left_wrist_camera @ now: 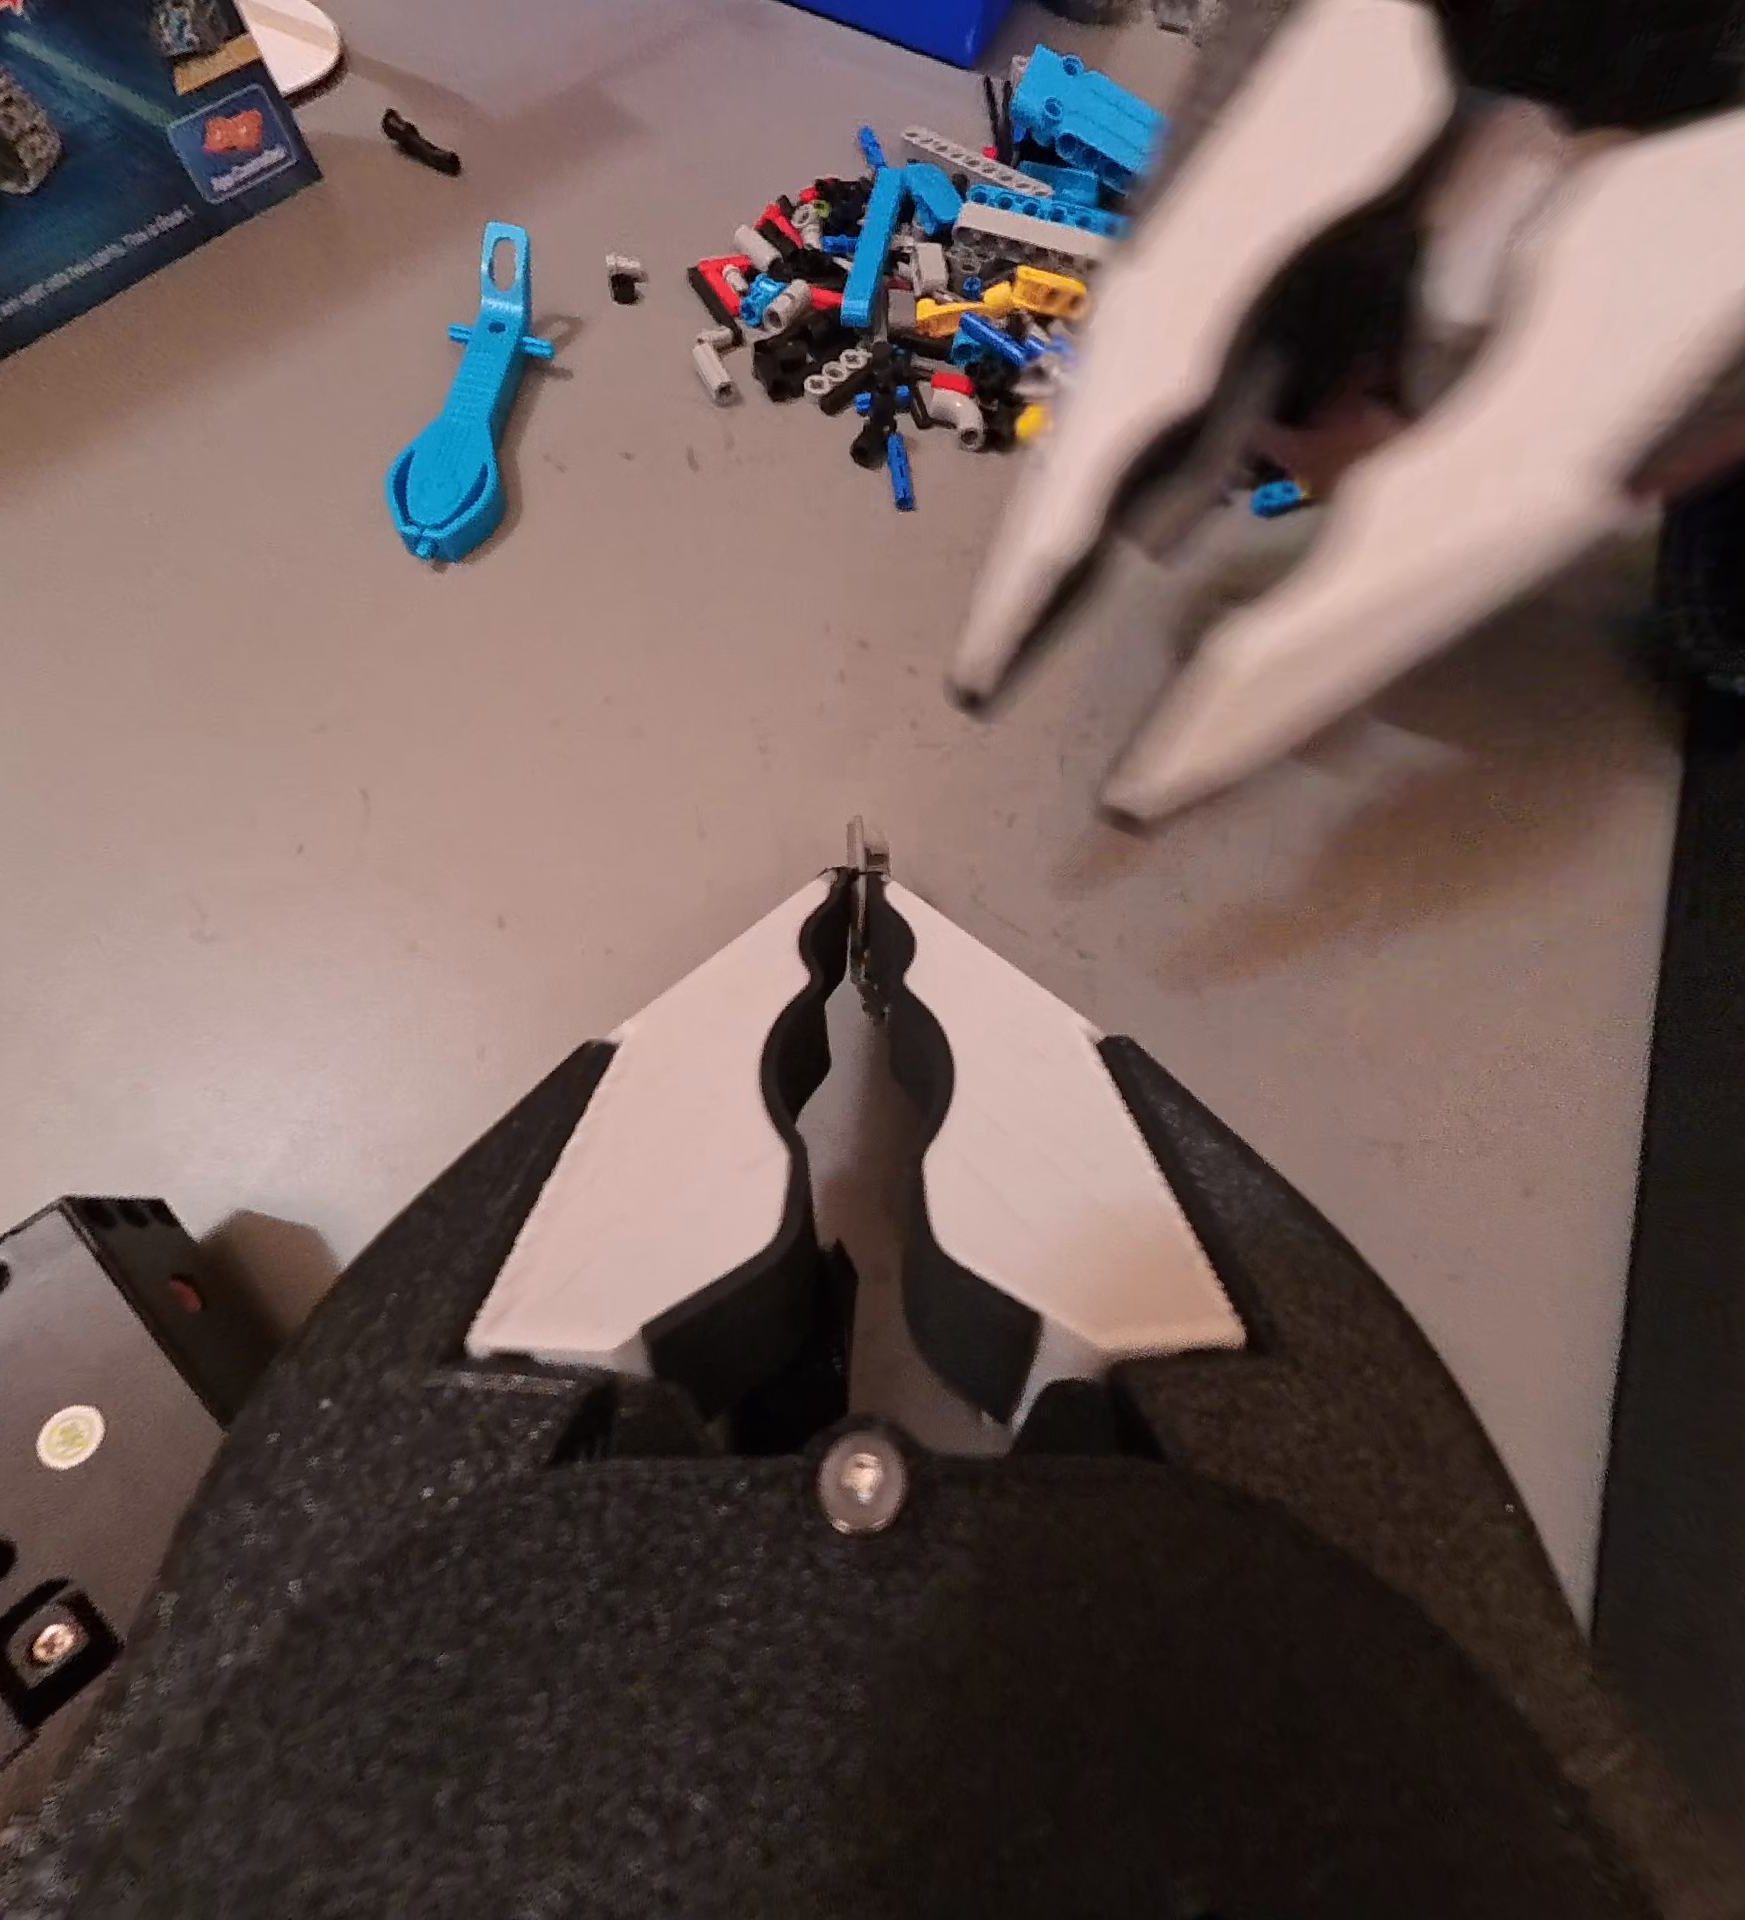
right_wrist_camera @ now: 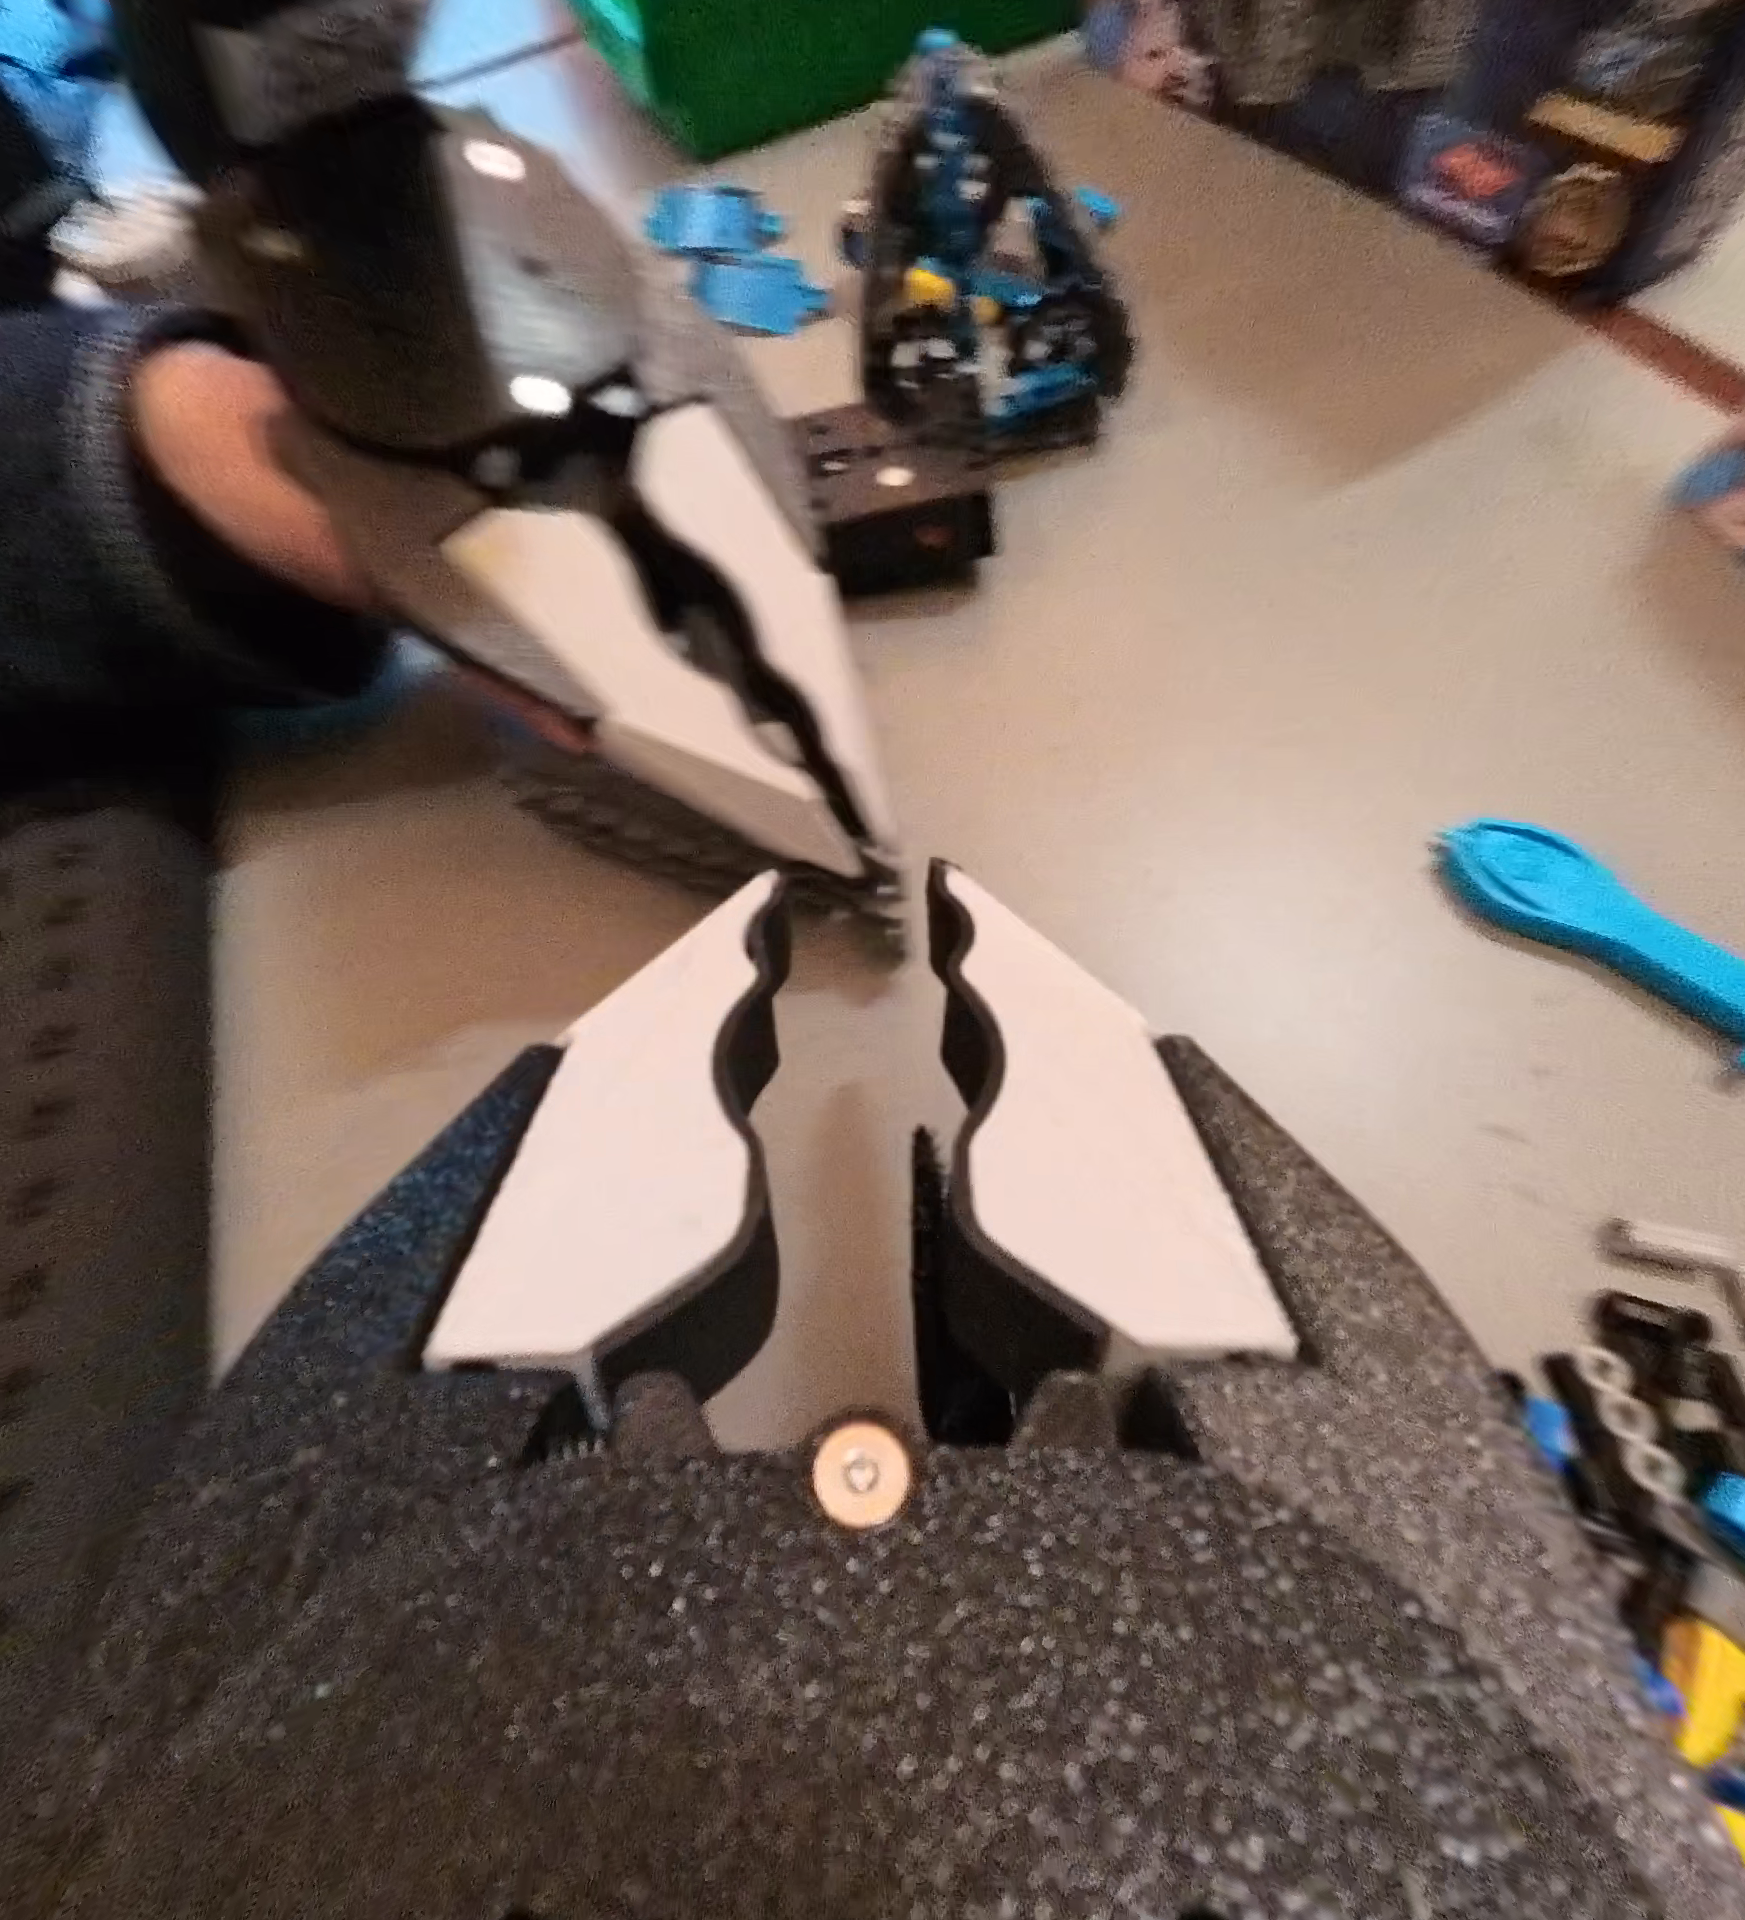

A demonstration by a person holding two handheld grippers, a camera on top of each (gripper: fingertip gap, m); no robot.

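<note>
Brick pile (left_wrist_camera: 930, 301) lies right of separator tool (left_wrist_camera: 468, 416).

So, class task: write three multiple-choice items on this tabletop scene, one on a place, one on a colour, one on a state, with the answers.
1. Where is the brick-separator tool relative to the pile of building pieces, in the left wrist view?
A left of it
B on top of it
C right of it

2. What colour is that tool?
A red
B light blue
C yellow

3. How is the left claw?
A wide open
B shut on a small dark piece
C out of view

Answers: A, it lies on bare grey table left of the pile; B, plainly light blue; B, tips pinch the piece, while the right claw is open.
</note>
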